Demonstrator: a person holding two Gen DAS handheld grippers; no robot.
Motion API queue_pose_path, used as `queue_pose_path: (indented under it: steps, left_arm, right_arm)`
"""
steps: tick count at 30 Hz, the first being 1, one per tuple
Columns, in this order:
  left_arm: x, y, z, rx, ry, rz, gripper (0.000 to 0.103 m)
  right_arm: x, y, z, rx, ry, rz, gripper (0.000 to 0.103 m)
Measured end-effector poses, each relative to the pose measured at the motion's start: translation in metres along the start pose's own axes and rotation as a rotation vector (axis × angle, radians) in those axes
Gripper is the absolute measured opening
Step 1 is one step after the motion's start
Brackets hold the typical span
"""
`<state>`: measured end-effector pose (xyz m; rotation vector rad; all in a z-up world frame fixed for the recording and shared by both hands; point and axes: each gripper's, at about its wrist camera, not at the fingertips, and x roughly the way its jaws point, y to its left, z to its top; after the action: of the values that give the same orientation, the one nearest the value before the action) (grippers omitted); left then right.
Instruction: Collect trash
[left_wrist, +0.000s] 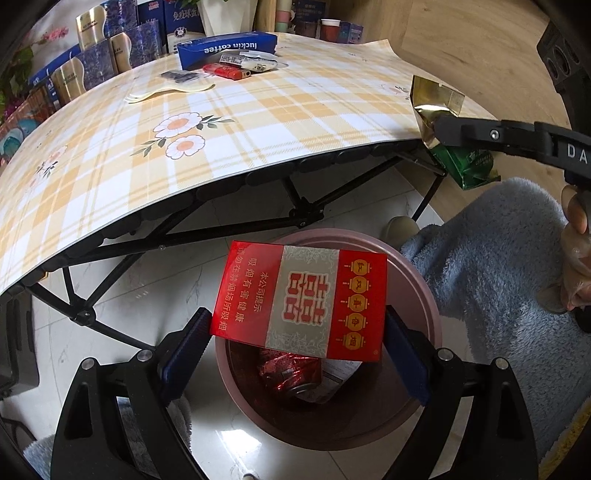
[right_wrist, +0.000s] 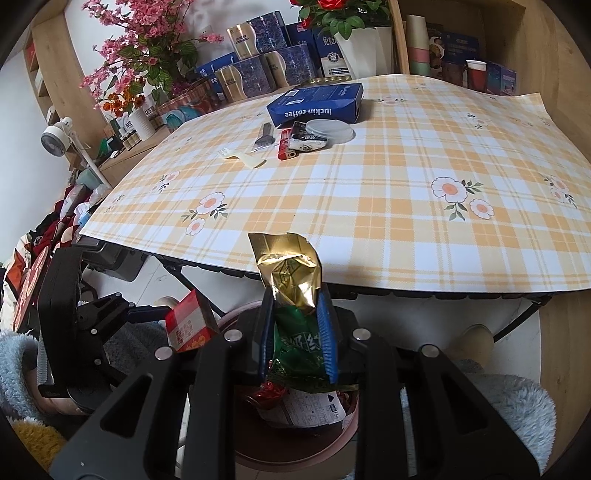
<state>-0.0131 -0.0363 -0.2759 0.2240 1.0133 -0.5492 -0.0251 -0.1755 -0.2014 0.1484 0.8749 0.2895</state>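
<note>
Over the pink bin (left_wrist: 424, 295), the left gripper (left_wrist: 295, 332) pinches a red box (left_wrist: 299, 301) and the right gripper (right_wrist: 297, 328) pinches a green-gold bag (right_wrist: 291, 280); both should let go next.

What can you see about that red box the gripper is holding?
The red cigarette pack is a flat cardboard box with a grey middle band, red Chinese characters and yellow lanterns. The left gripper clamps its two side edges. It hangs tilted over the pink trash bin, touching nothing else.
</note>
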Motion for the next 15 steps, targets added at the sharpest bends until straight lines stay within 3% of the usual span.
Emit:
queue_pose_path:
  steps: [9, 15]
  left_arm:
    - [-0.006, -0.001, 0.002, -0.009, -0.029, -0.004, 0.091]
    - [-0.025, 0.009, 0.005, -0.064, -0.123, 0.033, 0.092]
  right_arm:
    - [0.003, 0.002, -0.001, -0.013, 0.009, 0.009, 0.025]
    - [0.01, 0.008, -0.003, -0.036, 0.033, 0.019, 0.026]
